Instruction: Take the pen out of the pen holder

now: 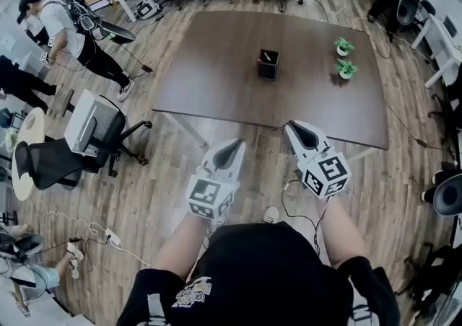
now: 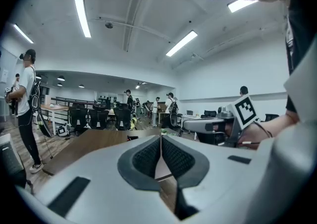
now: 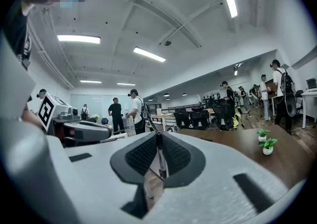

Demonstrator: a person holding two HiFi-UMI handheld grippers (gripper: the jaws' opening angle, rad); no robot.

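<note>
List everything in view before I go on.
table: one, dark brown, centre.
pen holder: one, black, on the table.
pen: one, dark, standing in the pen holder.
potted plants: two, green in white pots, table's right side.
office chairs: several, black, around the room.
people: several, at the left and far end.
left gripper: one, white, before the table, shut, empty.
right gripper: one, white, shut on a thin dark stick, likely a pen.

Ahead of the right tool (image 1: 291, 127), the dark tabletop (image 1: 216, 65) bears a pen holder (image 1: 268, 66) and two potted plants (image 1: 343, 47).
</note>
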